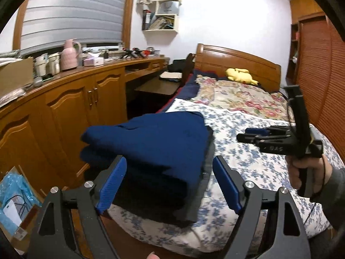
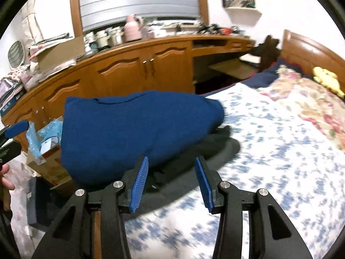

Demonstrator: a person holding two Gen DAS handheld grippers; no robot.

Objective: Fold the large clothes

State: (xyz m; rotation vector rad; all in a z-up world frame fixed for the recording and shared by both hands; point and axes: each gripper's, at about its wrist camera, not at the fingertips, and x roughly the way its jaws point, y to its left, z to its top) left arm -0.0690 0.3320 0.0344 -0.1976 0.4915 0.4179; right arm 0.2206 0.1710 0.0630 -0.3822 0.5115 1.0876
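A: Where is the clothing?

B: A blue garment (image 1: 151, 142) lies folded into a thick bundle near the foot corner of the bed (image 1: 254, 172), on the side facing the wooden cabinets (image 1: 71, 108). It rests on top of a dark garment (image 1: 204, 172), which sticks out beneath it along the near and right edges. Both sit on the blue-flowered sheet.

A: Left gripper?

B: The left gripper (image 1: 170, 183) has its jaws spread wide, pads clear of the cloth. The near end of the bundle sits in front of the gap, but nothing is pinched.

A: Right gripper?

B: The right gripper (image 2: 171, 183) stands about half open and holds nothing. In its own view the dark cloth lies ahead of the pads, untouched. From the left view it hovers above the sheet, off to the right of the pile, with a hand (image 1: 306, 172) on its handle. The right view is blurred, so fine detail there is unreliable.

A: Which step?

B: My reading: the blue piece looks finished, with both grippers free of it. The dark piece underneath looks less tidy, though I cannot tell how far it is folded.

A: Next move?

B: Probably either squaring the pile or freeing the dark garment. That calls for a low approach to a cloth edge, pinching one layer only, so the blue bundle is not dragged off the corner.
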